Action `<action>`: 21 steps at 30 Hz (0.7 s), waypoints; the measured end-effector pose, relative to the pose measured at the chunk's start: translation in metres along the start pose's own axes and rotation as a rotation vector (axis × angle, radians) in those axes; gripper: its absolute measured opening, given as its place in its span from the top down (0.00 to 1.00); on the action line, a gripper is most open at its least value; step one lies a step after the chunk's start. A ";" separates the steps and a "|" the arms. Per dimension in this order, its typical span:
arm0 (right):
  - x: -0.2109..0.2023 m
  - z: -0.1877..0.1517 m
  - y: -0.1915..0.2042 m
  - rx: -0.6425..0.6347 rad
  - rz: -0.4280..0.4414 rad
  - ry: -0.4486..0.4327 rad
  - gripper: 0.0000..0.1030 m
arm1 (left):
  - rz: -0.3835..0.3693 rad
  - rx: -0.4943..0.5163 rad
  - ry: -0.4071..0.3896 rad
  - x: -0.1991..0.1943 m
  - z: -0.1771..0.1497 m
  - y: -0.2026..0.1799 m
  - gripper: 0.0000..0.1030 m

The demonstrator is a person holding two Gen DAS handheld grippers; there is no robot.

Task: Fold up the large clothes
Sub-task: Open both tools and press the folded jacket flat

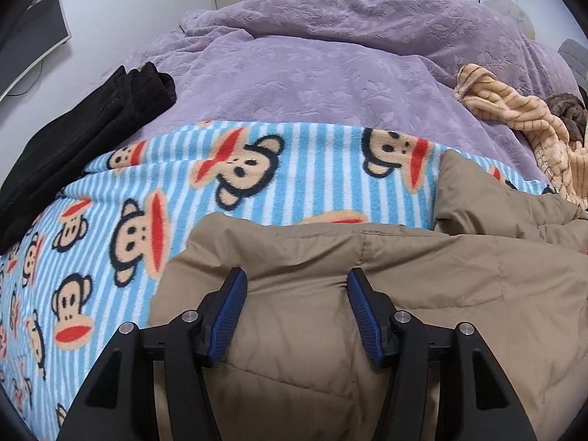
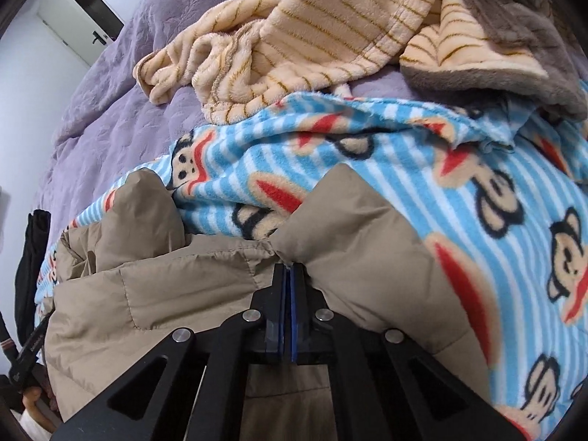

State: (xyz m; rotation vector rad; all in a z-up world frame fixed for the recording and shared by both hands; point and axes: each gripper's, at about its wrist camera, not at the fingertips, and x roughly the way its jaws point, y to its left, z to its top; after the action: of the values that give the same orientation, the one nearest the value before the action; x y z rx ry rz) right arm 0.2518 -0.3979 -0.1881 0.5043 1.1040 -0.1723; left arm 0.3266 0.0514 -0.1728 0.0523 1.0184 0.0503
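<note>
Tan padded jacket (image 1: 367, 294) lies on monkey-print blanket (image 1: 110, 239) on the bed. Right claw (image 2: 290, 275) clamped on a jacket edge at its tip. Left claw (image 1: 297, 286), jaws apart, hovers over jacket's left side, jacket directly under it. No containers in view.

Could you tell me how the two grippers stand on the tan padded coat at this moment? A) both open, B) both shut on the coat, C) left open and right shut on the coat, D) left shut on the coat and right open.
C: the left gripper has its blue pads spread over the tan padded coat, while the right gripper is pinched shut on a fold of it.
</note>
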 end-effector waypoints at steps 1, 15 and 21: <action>-0.005 0.001 -0.003 0.001 -0.016 -0.010 1.00 | 0.013 -0.001 -0.001 -0.003 0.000 0.006 0.43; -0.081 -0.056 -0.003 0.015 0.046 -0.023 0.44 | -0.009 -0.013 0.030 -0.084 -0.053 0.020 0.43; -0.099 -0.105 -0.008 0.014 0.086 0.044 0.44 | -0.032 -0.048 0.126 -0.094 -0.092 0.017 0.43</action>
State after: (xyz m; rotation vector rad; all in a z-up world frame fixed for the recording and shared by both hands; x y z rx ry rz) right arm 0.1190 -0.3668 -0.1403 0.5693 1.1226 -0.0934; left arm 0.1984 0.0642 -0.1404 -0.0112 1.1432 0.0493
